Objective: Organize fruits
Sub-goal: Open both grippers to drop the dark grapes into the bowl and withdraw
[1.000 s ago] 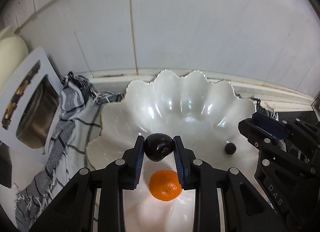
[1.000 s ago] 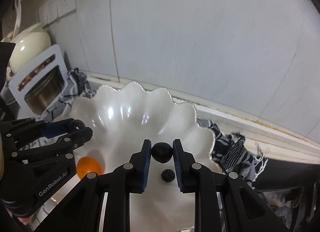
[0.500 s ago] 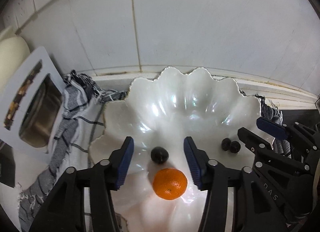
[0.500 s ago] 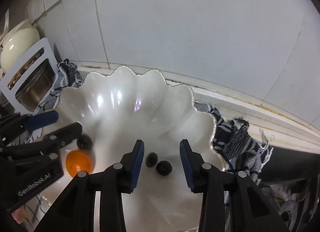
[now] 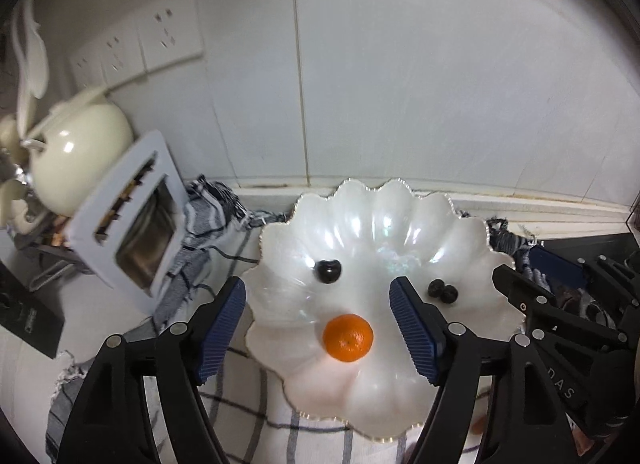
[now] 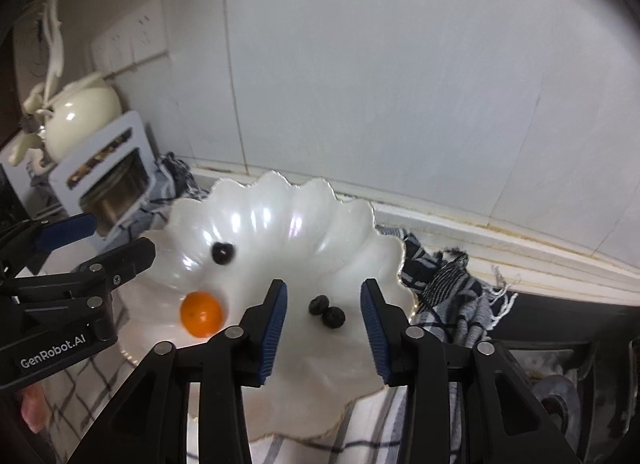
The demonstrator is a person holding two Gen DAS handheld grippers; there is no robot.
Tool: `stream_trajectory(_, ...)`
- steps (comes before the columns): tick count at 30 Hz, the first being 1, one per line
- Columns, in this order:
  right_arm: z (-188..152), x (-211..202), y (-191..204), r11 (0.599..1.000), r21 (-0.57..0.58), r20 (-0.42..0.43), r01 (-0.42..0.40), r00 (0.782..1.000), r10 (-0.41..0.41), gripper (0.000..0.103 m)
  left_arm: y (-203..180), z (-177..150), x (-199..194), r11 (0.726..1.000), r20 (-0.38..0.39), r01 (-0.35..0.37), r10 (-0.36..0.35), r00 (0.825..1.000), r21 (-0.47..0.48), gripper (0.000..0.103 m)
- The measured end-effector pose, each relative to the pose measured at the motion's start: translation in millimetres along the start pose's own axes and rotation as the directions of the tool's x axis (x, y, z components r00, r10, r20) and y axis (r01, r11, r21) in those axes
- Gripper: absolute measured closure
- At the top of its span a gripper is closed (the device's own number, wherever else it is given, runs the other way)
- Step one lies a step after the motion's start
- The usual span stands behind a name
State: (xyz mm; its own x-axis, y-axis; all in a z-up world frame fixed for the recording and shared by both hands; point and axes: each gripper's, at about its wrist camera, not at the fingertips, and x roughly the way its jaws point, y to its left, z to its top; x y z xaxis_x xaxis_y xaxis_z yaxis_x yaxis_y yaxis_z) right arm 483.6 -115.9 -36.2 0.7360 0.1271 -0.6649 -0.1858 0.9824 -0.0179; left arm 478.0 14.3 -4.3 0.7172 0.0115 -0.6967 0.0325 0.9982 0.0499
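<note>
The scalloped white bowl [image 5: 460,224] sits on a checked cloth [image 5: 248,396] and collects the fruit: 1 orange [image 5: 348,338], 1 dark cherry [image 5: 329,271] and 2 small dark berries [image 5: 442,290] lie apart inside. The left gripper [image 5: 318,328] and right gripper [image 6: 323,330] have just been opening; both stand released and empty above the bowl, their fruit evidently delivered.

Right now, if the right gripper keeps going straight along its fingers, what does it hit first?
Most likely the two small dark berries, which lie between the open fingers of the right gripper, on the floor of the white scalloped bowl. Nothing is between them, though depth is unclear.
</note>
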Motion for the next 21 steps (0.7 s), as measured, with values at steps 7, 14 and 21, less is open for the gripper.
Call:
stream_trajectory(7,-8.5,-54.9,7.8,1.0,-0.021,0.109,0.003,0.994,0.0,0.057,0.5,-6.2,-52.5,1.0,0.095,0.005,-0.004,0.995,-0.012,0.024)
stream_trajectory(14,-20.2,-102.9,13.3,0.999,-0.032,0.197,0.012,0.98,-0.006,0.051,-0.5,-21.9,-99.8,1.0,0.176,-0.003,0.006,0.984,-0.016,0.021)
stream_trajectory(21,-35.6,-137.7,15.0,0.999,-0.043,0.25,0.015,0.968,-0.004,0.051,-6.2,-42.6,-134.2,1.0,0.225,-0.028,0.028,0.974,-0.005,0.018)
